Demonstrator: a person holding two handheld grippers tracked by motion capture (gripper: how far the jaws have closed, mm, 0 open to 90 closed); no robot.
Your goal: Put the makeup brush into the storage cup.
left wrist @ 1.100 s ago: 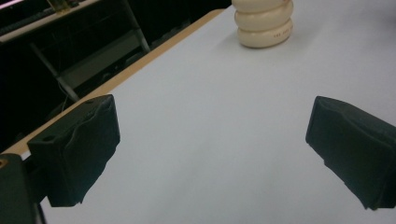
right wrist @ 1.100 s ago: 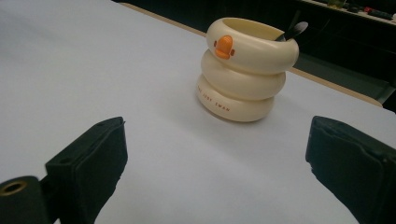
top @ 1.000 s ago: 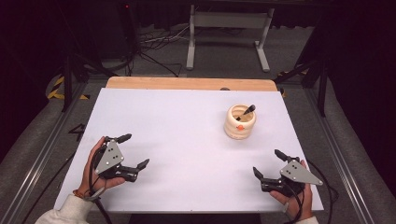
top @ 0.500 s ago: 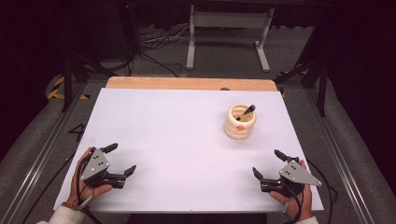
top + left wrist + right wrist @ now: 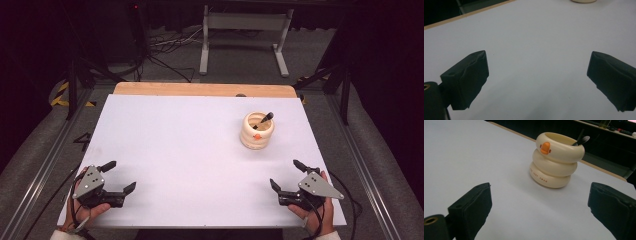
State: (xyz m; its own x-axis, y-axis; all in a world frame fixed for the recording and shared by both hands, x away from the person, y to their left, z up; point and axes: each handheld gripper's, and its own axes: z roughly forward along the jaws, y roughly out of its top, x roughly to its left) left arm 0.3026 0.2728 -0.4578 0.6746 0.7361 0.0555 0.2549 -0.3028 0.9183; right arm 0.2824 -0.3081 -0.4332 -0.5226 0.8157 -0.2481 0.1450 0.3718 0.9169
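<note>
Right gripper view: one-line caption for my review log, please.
Open right tongs face a cream ringed duck cup holding a dark pen, upright on the white table.

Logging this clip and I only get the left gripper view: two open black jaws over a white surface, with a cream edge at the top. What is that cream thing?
Observer: A cream holder shaped like three stacked rings, with an orange duck bill on the top ring.
Operator: Anything in it?
Observer: Yes, a dark-handled utensil leans out of its rim.
Operator: Where is the other gripper?
Observer: The right gripper is held at the near right part of the table, jaws open, holding nothing, with the holder ahead of it.
</note>
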